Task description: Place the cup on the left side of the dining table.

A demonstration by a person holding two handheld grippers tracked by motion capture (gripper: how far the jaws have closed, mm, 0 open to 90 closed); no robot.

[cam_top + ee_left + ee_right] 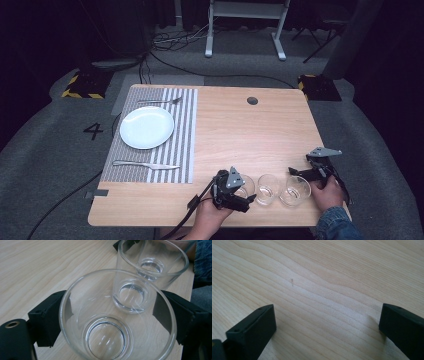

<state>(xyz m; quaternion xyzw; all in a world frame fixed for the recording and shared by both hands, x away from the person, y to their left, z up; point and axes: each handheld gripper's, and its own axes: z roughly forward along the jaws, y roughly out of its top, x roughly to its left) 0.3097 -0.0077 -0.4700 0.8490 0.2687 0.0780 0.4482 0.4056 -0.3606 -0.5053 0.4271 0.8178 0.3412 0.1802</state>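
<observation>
Three clear glasses stand in a row near the front edge of the table [235,130], and the left gripper [240,192] has its jaws set around the leftmost glass [117,317]. In the left gripper view the black pads sit on either side of that glass's wall, touching or all but touching it, so I judge the grip made or just being made, though the glass seems to rest on the wood. The middle glass [267,189] is just beside it, and the right-hand glass [295,190] just beyond that.

The right gripper [305,172] rests at the far side of the right-hand glass, jaws spread wide over bare wood with nothing between them.

Farther off, at the left of the table, a striped mat [182,135] carries a white plate [146,127], with a fork [160,101] on its far side and a knife [145,164] on its near side.

As a place setting, the plate and cutlery look done; a glass is what the mat lacks. So the work appears to be at the pick-up stage: the carry to the mat and the putting down are left, and the other two glasses are untouched.
</observation>
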